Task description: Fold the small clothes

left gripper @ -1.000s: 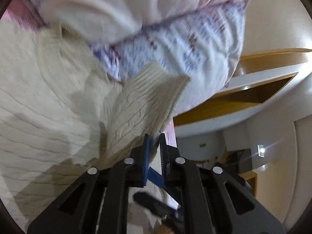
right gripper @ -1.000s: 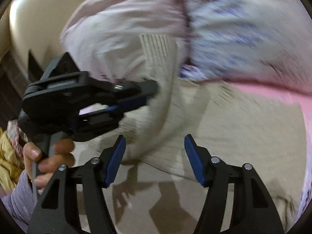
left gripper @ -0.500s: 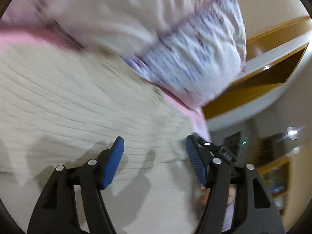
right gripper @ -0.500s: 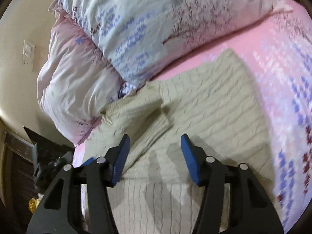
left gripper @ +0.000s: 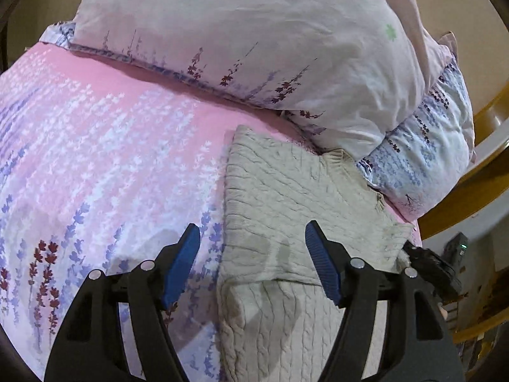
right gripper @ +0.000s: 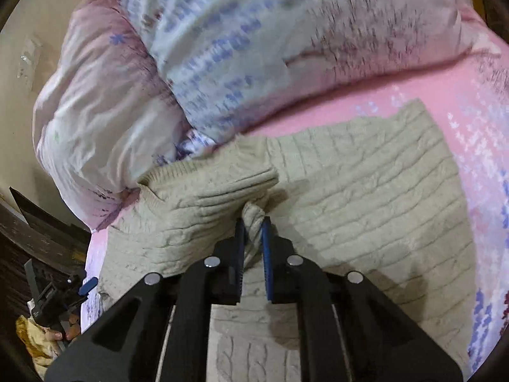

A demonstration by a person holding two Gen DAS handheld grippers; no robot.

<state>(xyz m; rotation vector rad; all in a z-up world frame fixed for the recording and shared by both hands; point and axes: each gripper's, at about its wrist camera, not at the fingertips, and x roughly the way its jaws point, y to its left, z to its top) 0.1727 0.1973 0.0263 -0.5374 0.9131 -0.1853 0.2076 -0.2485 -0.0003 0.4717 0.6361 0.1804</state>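
Observation:
A cream cable-knit sweater (left gripper: 286, 191) lies on the pink flowered bedsheet (left gripper: 95, 146), its upper part against the pillows. My left gripper (left gripper: 253, 254) is open and empty, hovering over the sweater's left edge. In the right wrist view the sweater (right gripper: 366, 197) lies spread out, with one sleeve (right gripper: 216, 187) folded across its body. My right gripper (right gripper: 253, 229) is shut on a bunched fold of that sleeve. The right gripper's black body also shows at the right edge of the left wrist view (left gripper: 432, 270).
Two large flowered pillows (left gripper: 254, 38) are stacked at the head of the bed, touching the sweater's top. A wooden bed frame (left gripper: 477, 175) runs on the right. The bed's edge and a dark floor area (right gripper: 41, 254) lie at the left of the right wrist view.
My left gripper let go of the sleeve, opened and drew back to the sweater's left side. My right gripper moved in and closed on the folded sleeve.

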